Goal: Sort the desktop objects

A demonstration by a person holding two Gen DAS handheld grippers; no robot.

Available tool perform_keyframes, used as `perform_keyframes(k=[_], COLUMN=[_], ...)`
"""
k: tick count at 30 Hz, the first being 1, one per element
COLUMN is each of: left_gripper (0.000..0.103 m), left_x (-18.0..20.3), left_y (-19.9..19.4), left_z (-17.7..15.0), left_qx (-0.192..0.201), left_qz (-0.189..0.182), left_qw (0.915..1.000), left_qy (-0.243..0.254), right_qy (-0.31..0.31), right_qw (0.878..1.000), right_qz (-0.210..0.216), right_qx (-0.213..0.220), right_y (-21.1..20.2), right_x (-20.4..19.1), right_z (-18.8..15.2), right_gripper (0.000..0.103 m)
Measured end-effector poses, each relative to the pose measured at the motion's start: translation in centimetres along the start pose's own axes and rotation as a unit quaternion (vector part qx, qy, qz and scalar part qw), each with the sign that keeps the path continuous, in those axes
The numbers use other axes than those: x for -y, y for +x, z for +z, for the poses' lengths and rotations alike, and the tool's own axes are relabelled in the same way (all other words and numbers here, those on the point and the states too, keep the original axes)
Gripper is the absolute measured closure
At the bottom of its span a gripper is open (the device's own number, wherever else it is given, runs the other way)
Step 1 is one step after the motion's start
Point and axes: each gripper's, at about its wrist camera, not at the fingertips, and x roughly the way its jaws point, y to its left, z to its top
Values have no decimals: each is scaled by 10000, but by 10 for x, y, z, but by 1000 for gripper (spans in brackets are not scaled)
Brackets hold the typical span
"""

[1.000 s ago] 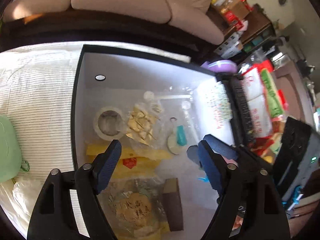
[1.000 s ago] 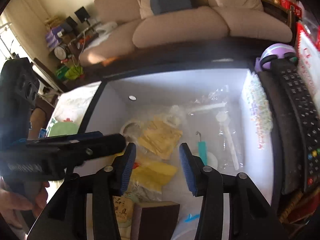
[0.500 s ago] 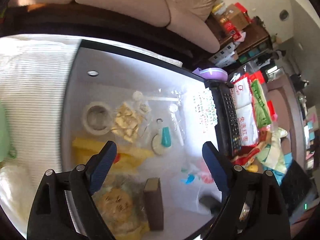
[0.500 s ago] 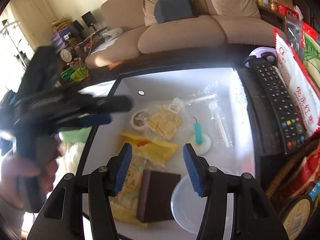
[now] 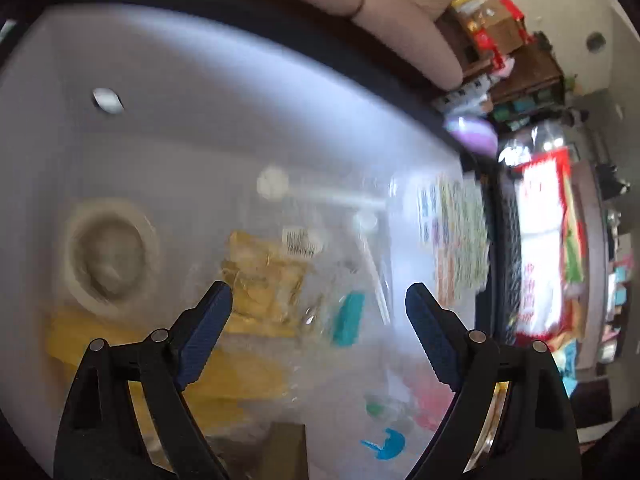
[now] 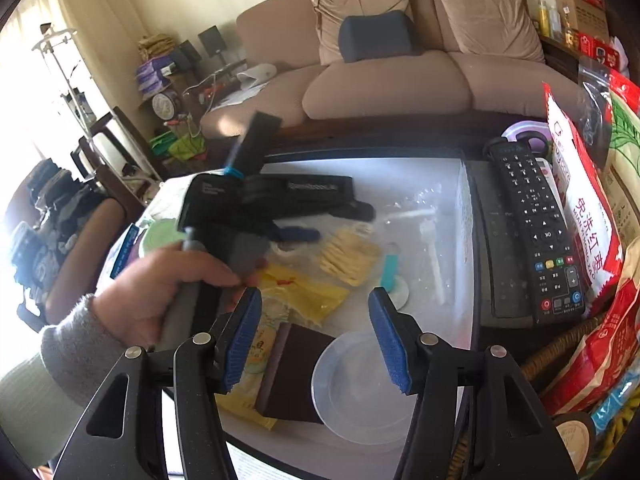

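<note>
A white tray (image 6: 456, 184) on the table holds a clear bag of yellow clips (image 5: 264, 280) (image 6: 348, 256), a tape roll (image 5: 108, 256), a teal hook on a white disc (image 5: 348, 320) (image 6: 390, 270), yellow packets (image 6: 304, 292), a brown block (image 6: 296, 372) and a clear round lid (image 6: 356, 384). My left gripper (image 5: 318, 320) is open and empty, low over the clip bag; it also shows in the right wrist view (image 6: 304, 224), held by a hand. My right gripper (image 6: 316, 340) is open and empty, high above the tray's near end.
A black remote (image 6: 536, 232) lies right of the tray, with red and white snack bags (image 6: 588, 220) and a wicker basket (image 6: 560, 348) beyond. A green lid (image 6: 160, 236) sits on the striped cloth to the left. A beige sofa (image 6: 384, 76) stands behind the table.
My left gripper dropped and moved forward toward the clip bag; its view is blurred. My right gripper pulled back and rose, so more of the tray and room shows.
</note>
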Motion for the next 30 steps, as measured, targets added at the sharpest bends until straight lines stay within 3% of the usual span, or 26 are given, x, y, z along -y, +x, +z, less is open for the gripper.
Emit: perform_keyframes(k=[4, 8, 10, 13, 18, 22, 30], left_gripper=[15, 14, 4, 0, 0, 0, 0], left_x=[12, 19, 20, 15, 4, -1, -8], left_y=[-31, -88, -112, -140, -164, -181, -202], left_z=[-18, -44, -64, -99, -151, -189, -252], left_qx=[439, 876, 1081, 1278, 1301, 1415, 1576], left_qz=[831, 1209, 1324, 1568, 1697, 1810, 1892], left_qw=[9946, 9852, 9793, 9704, 9672, 9621, 9588], left_qy=[430, 841, 1083, 1322, 1372, 1469, 1419], right_qy=[49, -82, -135, -189, -57, -50, -31], right_qw=[9999, 9990, 9984, 9973, 9968, 9957, 9951], right_qz=[-92, -427, -530, -700, -795, -922, -984], right_qx=[-70, -117, -123, -139, -109, -61, 23], right_y=[-2, -3, -3, 0, -3, -12, -38], right_x=[1, -7, -14, -24, -39, -55, -81], right_z=[-9, -17, -23, -33, -52, -65, -87], right_gripper=[45, 40, 35, 30, 19, 0, 0])
